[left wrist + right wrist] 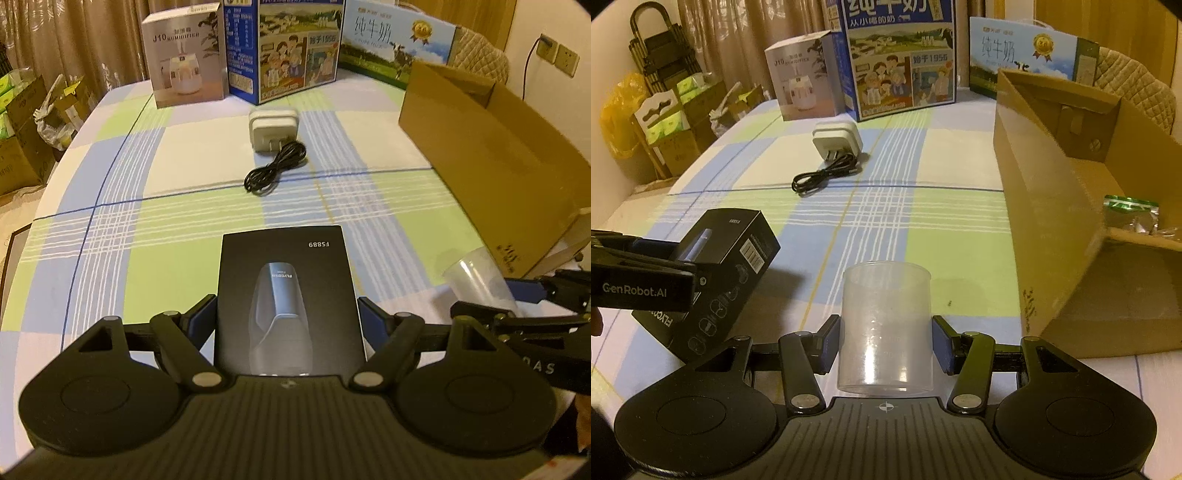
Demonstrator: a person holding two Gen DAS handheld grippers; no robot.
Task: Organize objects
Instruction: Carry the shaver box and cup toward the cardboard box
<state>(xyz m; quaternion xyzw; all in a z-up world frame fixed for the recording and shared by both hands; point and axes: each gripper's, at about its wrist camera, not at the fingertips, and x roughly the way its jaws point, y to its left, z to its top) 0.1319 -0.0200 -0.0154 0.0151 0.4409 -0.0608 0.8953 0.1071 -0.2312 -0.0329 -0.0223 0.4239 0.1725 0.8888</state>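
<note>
The left gripper [287, 317] clamped its fingers on a black rectangular shaver box [288, 295]; the right gripper [885, 345] squeezed a clear plastic measuring cup [885, 325], both above the worktop. Only the right view looked inside the open brown cardboard carton [1052, 206], showing a green-topped clear pouch [1132, 214]. A checked cloth [177, 236] covered the worktop; beige curtains [92, 40] hung behind.

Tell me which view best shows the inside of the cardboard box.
The right wrist view: it looks into the open cardboard box, where a green-topped bag lies. The left wrist view shows only the box's outer wall and rim, none of its inside.
</note>
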